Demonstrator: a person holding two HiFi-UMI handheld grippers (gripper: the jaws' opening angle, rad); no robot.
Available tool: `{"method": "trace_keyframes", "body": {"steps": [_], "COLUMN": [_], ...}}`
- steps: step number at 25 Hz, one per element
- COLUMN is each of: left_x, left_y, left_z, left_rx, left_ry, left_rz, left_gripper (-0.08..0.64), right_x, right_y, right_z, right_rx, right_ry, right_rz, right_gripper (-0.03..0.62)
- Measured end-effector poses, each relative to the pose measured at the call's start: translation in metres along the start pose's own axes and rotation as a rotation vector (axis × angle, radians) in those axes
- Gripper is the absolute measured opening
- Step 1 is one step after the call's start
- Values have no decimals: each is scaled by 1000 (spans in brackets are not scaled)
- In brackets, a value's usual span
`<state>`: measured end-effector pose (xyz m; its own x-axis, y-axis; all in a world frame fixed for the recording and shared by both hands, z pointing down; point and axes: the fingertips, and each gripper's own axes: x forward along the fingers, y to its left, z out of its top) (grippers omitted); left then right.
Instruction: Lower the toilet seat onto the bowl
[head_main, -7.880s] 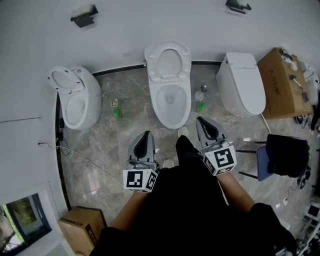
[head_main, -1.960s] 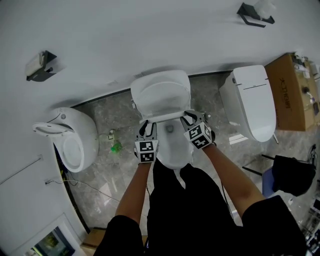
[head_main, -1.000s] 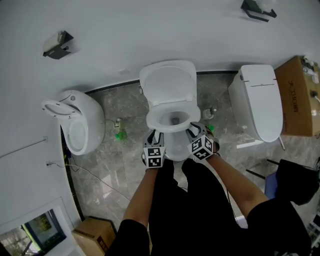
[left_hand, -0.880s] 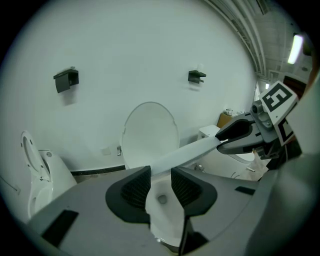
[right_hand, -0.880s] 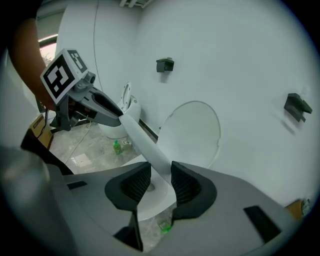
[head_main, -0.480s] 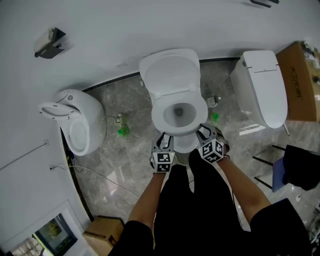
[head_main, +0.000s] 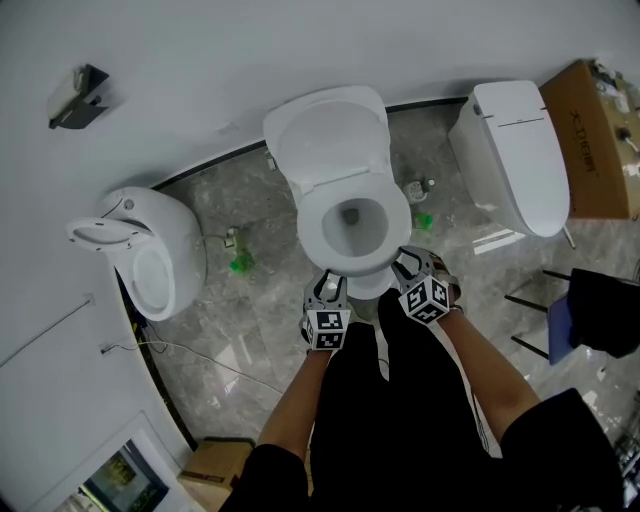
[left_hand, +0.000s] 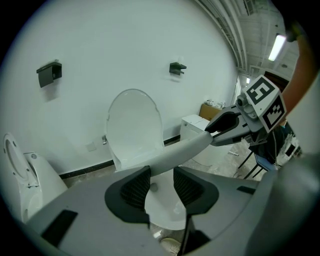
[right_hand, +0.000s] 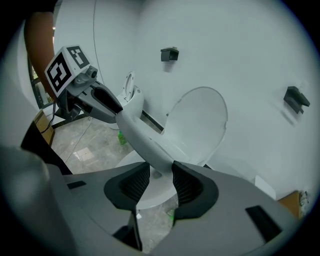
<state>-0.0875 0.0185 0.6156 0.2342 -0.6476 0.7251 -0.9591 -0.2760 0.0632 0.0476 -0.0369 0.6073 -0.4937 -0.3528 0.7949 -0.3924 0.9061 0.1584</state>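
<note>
1. The seat (head_main: 311, 226) lies low over the bowl (head_main: 368, 288), its front rim passing between the left fingers (left_hand: 136, 187) and between the right fingers (right_hand: 134, 186).
2. Both pairs have just been opening and stand wide, not clamping the rim.
3. Draw both back evenly so the seat settles without slamming.

Both hand-held grippers (head_main: 328, 282) (head_main: 406, 263) sit at toilet seat (head_main: 310, 225) front.

White wall (head_main: 200, 60), black fixture (head_main: 72, 92) mounted on it. Glossy grey marble floor (head_main: 250, 320), black skirting (head_main: 215, 163) at wall foot. Open-lid toilet (head_main: 150, 260) left, closed toilet (head_main: 510, 150) right. Cardboard box (head_main: 595, 140) beyond it; black chair (head_main: 600, 310) nearer. Green bottle (head_main: 240, 263), thin cable (head_main: 190, 352) on floor. Ceiling strip light (left_hand: 276, 46) lit.
</note>
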Motion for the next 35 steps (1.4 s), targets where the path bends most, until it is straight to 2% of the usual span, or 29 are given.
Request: {"method": "trace_keyframes", "body": {"steps": [4, 11, 27, 35], "left_x": [2, 2, 9, 8], "left_y": [2, -13, -20, -25], "left_z": [-4, -29, -60, -64], "left_rx": [5, 35, 23, 29], "left_ry": [-9, 47, 59, 44], "left_rz": [-13, -59, -67, -132], "left_gripper": [153, 156, 161, 164], "right_x": [3, 5, 18, 19], "right_y": [2, 19, 40, 43], "right_z": [-1, -23, -47, -54], "right_rx": [3, -24, -26, -13], "right_ry": [5, 52, 83, 151], "right_rz": [-4, 35, 37, 16], "right_gripper": [154, 156, 164, 164]}}
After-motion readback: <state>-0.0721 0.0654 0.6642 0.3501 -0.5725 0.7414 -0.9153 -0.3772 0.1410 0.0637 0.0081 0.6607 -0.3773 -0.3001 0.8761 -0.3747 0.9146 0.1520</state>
